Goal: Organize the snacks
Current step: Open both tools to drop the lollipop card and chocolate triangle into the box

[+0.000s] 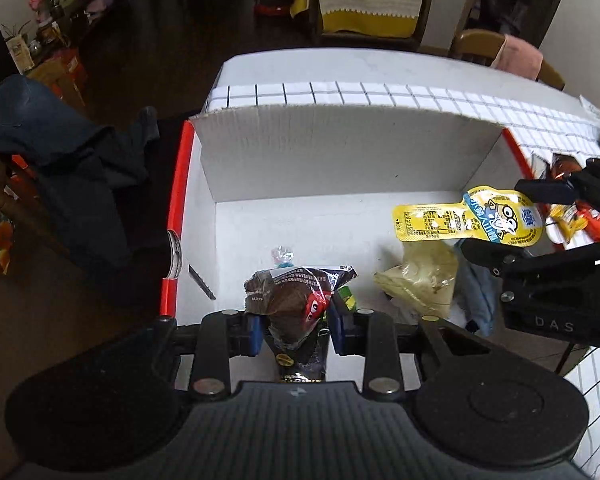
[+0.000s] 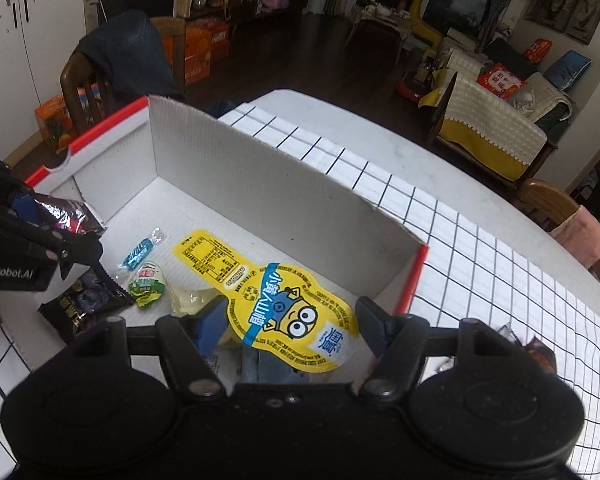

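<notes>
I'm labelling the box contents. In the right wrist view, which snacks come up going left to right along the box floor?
Dark packet → blue candy → green-wrapped snack → yellow Minions pack, held in the right gripper.

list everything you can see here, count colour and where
box: 1, white with red edges, open on the table
tablecloth: 1, white with black grid, under the box
brown packet: 1, dark brown with red, held over the box
yellow packet: 1, yellow with blue band, held over the box
blue candy: 1, in the box
green packet: 1, green and white, in the box
black packet: 1, in the box
pale bag: 1, yellowish, in the box
left claw: 1, black, shut on brown packet
right claw: 1, black, holding yellow packet
</notes>
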`<action>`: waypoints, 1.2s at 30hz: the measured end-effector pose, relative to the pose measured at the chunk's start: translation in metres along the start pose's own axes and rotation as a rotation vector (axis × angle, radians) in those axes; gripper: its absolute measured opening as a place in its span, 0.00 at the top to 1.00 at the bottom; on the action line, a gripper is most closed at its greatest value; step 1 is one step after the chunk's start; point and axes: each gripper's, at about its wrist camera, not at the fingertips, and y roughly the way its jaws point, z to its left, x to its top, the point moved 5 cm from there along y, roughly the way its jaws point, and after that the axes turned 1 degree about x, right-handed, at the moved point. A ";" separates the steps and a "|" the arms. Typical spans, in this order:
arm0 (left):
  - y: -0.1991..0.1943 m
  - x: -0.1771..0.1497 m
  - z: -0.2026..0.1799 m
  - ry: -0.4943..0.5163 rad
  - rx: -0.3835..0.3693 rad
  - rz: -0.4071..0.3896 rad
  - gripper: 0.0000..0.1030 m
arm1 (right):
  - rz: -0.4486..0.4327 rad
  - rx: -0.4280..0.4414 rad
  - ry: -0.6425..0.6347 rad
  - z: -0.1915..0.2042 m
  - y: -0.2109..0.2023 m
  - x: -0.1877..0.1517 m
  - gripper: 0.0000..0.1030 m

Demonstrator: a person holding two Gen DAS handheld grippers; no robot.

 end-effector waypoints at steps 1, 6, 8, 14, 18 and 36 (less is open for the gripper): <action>0.003 0.000 -0.001 0.001 0.000 0.008 0.70 | 0.009 0.004 -0.006 0.001 0.003 0.000 0.34; 0.014 -0.003 -0.005 0.021 0.000 0.038 0.70 | 0.035 0.017 -0.016 0.005 0.012 -0.002 0.34; 0.017 -0.004 -0.007 0.028 -0.003 0.049 0.70 | 0.042 0.027 -0.018 0.006 0.014 -0.004 0.34; 0.026 -0.007 -0.009 0.028 -0.002 0.082 0.70 | 0.054 0.043 -0.022 0.010 0.015 -0.007 0.34; 0.025 -0.010 -0.009 0.021 -0.006 0.084 0.69 | 0.049 0.047 -0.023 0.012 0.012 -0.009 0.34; -0.022 -0.011 -0.014 0.004 -0.025 -0.040 0.37 | -0.072 0.099 0.105 -0.007 -0.042 -0.014 0.20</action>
